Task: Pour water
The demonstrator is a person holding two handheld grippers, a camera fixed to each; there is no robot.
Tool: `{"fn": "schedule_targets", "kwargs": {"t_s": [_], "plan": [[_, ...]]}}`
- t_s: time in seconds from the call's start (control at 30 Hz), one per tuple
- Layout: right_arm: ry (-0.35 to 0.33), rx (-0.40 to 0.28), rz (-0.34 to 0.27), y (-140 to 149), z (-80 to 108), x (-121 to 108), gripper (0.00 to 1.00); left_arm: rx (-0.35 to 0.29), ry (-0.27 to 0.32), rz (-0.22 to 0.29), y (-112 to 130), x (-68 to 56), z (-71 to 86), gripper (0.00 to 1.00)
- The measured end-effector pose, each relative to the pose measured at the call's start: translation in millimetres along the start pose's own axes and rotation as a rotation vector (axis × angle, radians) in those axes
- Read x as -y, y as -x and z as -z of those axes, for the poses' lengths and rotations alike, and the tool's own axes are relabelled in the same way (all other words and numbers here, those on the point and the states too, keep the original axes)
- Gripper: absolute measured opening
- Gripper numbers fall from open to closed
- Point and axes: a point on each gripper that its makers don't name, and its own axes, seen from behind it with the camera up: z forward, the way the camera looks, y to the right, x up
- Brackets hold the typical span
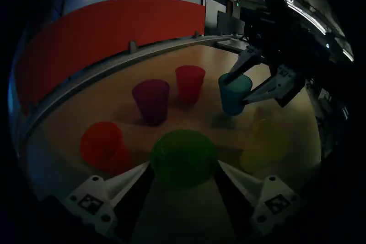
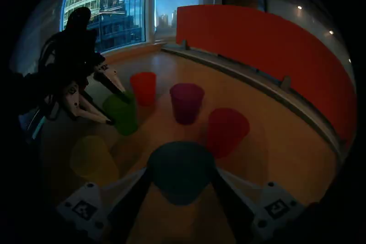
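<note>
My left gripper (image 1: 183, 167) is shut on a green cup (image 1: 184, 152), which it holds upright close to the camera. Farther off, my right gripper (image 1: 237, 91) is shut on a teal cup (image 1: 233, 95), which hangs slightly above the wooden table (image 1: 210, 58). In the right gripper view the teal cup (image 2: 180, 168) sits between the right gripper's (image 2: 181, 174) fingers. At the left of that view the left gripper (image 2: 116, 106) grips the green cup (image 2: 122, 115). I cannot tell whether either cup holds water.
Loose cups stand on the table: orange (image 1: 103, 145), purple (image 1: 152, 101), red (image 1: 190, 84) and yellow (image 1: 265, 145). A red partition (image 1: 105, 29) with a grey rail runs along the table's far edge. Windows (image 2: 110, 6) lie behind the left gripper.
</note>
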Motion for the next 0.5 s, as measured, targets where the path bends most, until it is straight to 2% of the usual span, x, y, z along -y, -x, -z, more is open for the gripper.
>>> {"fn": "schedule_targets", "kwargs": {"t_s": [0.5], "plan": [[0.003, 0.010, -0.010, 10.8, -2.2, 3.4, 0.93, 0.030, -0.012, 0.004, 10.0, 2.1, 2.5, 0.93]]}}
